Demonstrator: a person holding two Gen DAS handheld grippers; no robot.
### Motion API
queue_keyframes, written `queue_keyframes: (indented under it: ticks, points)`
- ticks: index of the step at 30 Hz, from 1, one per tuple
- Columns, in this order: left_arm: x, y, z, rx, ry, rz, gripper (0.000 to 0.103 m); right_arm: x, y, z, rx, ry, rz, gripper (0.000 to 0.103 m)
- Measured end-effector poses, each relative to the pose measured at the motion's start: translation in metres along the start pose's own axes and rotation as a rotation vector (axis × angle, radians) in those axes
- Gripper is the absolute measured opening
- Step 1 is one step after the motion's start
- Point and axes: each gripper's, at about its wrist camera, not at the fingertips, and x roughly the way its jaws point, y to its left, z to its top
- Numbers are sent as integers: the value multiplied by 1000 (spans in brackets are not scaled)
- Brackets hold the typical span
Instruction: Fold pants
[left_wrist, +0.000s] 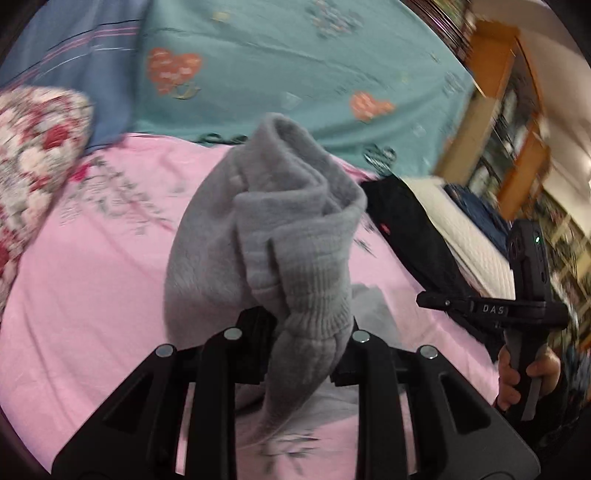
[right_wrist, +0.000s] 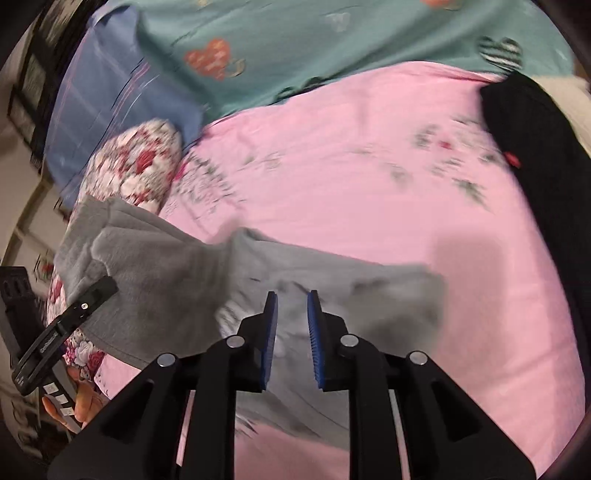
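Grey fleece pants (left_wrist: 266, 229) hang bunched from my left gripper (left_wrist: 306, 332), which is shut on their ribbed cuff and holds it above the pink bed sheet (left_wrist: 92, 295). In the right wrist view the same pants (right_wrist: 177, 280) stretch from the left gripper (right_wrist: 85, 306) at the left down across the sheet (right_wrist: 351, 177). My right gripper (right_wrist: 291, 325) is open with its blue pads (right_wrist: 271, 332) apart, just above the grey cloth, holding nothing. It also shows at the right edge of the left wrist view (left_wrist: 436, 299).
A black garment (left_wrist: 417, 229) lies folded at the sheet's right side, also in the right wrist view (right_wrist: 535, 155), beside a white quilted one (left_wrist: 465, 229). A floral pillow (left_wrist: 33, 147) lies left. A teal blanket (left_wrist: 295, 66) and blue cloth (left_wrist: 66, 51) lie beyond. Wooden shelves (left_wrist: 498, 74) stand right.
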Motion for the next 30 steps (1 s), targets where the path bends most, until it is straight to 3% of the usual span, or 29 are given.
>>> queue_keyframes:
  ticks: [3, 8, 12, 13, 16, 18, 21, 25, 30]
  points:
    - [50, -36, -13, 40, 128, -7, 23, -31, -46, -21, 76, -27, -28, 19]
    - [108, -76, -40, 155, 261, 104, 25, -55, -99, -61, 169, -19, -12, 19]
    - [118, -97, -47, 241, 297, 229, 34, -48, -115, -75, 187, 15, 4, 19]
    - [116, -102, -46, 241, 306, 230, 46, -42, -119, -77, 187, 39, 7, 19]
    - [93, -112, -40, 208, 278, 107, 84, -24, -112, -70, 164, 106, 23, 19]
    - [78, -131, -36, 239, 255, 21, 94, -25, -102, -59, 118, 99, 41, 19]
    - [51, -139, -26, 231, 197, -71, 94, -41, -89, -37, 49, 32, 37, 35]
    - [8, -99, -1, 83, 87, -101, 95, -57, -77, -11, 22, -21, 85, 36]
    - [-26, -37, 8, -51, 17, 60, 97, -44, -30, 16, -63, 16, 202, 40]
